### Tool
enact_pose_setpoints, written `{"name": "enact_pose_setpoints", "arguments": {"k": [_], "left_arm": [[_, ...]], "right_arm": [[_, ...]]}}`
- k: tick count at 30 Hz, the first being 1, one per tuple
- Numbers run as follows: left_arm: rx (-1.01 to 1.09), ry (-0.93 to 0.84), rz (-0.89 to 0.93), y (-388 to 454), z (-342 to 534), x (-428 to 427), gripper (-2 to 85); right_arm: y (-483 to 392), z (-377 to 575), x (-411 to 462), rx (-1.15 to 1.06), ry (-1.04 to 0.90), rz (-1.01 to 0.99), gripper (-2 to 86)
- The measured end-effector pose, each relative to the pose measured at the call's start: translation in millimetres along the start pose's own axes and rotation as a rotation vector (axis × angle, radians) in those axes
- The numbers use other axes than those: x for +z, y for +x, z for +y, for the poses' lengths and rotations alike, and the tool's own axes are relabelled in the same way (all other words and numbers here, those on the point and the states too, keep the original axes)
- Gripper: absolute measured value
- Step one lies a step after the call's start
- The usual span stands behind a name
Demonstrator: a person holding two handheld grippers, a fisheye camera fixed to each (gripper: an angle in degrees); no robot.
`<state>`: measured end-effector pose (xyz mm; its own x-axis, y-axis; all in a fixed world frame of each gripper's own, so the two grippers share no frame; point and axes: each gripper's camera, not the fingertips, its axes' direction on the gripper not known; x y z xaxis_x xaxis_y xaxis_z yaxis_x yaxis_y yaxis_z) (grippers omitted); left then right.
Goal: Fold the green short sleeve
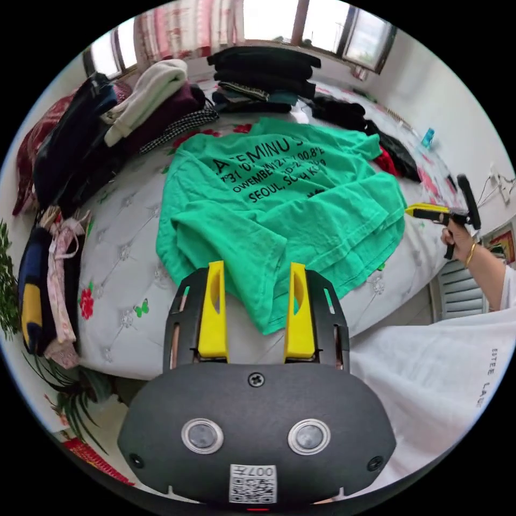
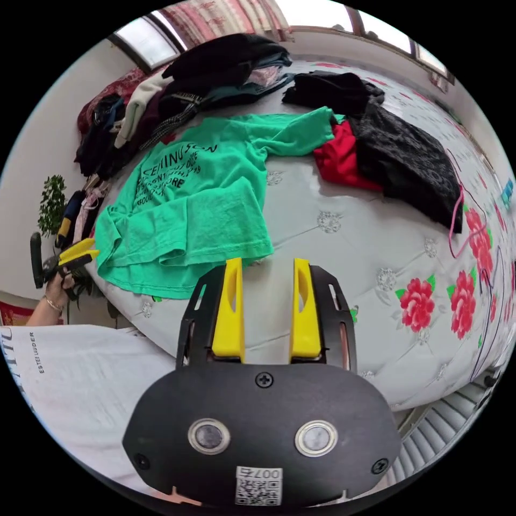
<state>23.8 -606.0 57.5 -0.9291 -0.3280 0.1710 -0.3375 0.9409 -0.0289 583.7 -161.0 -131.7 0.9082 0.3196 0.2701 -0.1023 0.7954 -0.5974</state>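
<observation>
Across the bed (image 1: 123, 236), with its pale quilted cover printed with red flowers, I see the green short sleeve (image 1: 279, 209) spread flat near the edge closest to me, printed side up, one side folded inward over the body and a sleeve hanging toward the edge. Behind it, toward the windows, sit heaps of clothes: a stack of dark folded garments (image 1: 263, 80), and a pile of cream and maroon items (image 1: 145, 102) beside it. From the right gripper view, a black garment (image 2: 408, 156) and a red garment (image 2: 341, 158) lie on the cover beside the shirt's far sleeve.

My left gripper (image 1: 255, 274) hovers just above the shirt's near sleeve, yellow jaws parted and grasping nothing. My right gripper (image 2: 266, 271) hangs over bare cover just beside the shirt's hem, jaws likewise apart and empty. Seen from the left gripper view, the right gripper is off the bed's side, close to the shirt's hem, held in a hand (image 1: 457, 236) with a bracelet.
</observation>
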Motion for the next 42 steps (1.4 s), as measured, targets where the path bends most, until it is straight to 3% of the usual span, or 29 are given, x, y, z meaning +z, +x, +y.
{"name": "enact_pose_setpoints", "arguments": {"k": [3,7,13,17,22,28,34,38,40,42], "left_arm": [[-0.061,-0.105,-0.074,-3.7,-13.9,31.8,6.6],[-0.139,-0.062,0.020,-19.0,-2.8,24.5,0.5],[-0.337,-0.047,-0.018,-46.2,80.2,-7.5,-0.8],[-0.447,-0.108,-0.066,-42.8,141.2,-10.8,-0.3],[-0.368,-0.057,-0.099,-12.6,168.1,-19.1,4.4],[-0.134,0.002,-0.175,20.0,144.5,-13.5,9.6],[0.025,-0.102,-0.237,31.2,114.3,23.5,8.3],[-0.131,-0.138,-0.204,-5.3,122.5,24.0,1.1],[-0.265,-0.046,-0.085,-32.3,146.3,3.9,0.4],[-0.457,0.132,0.156,-70.4,202.1,-29.0,-0.1]], "right_arm": [[-18.5,-7.0,9.5,-0.071,-0.025,0.040,4.5],[-32.0,1.5,-7.9,-0.038,0.016,0.097,1.2],[-14.7,64.9,-76.3,0.063,0.203,-0.044,0.0],[-7.1,100.5,-93.4,0.067,0.193,-0.045,-0.1],[-2.7,130.6,-89.2,0.076,0.146,-0.062,-0.1],[-9.5,137.1,-96.5,0.031,0.145,-0.075,-0.1],[-15.0,148.0,-116.1,-0.012,0.150,-0.087,-0.1],[-17.8,160.1,-129.9,-0.036,0.156,-0.066,-0.1],[-15.3,170.9,-143.5,-0.040,0.175,-0.058,-0.1],[-11.3,180.0,-154.7,-0.040,0.184,-0.063,-0.1]]}}
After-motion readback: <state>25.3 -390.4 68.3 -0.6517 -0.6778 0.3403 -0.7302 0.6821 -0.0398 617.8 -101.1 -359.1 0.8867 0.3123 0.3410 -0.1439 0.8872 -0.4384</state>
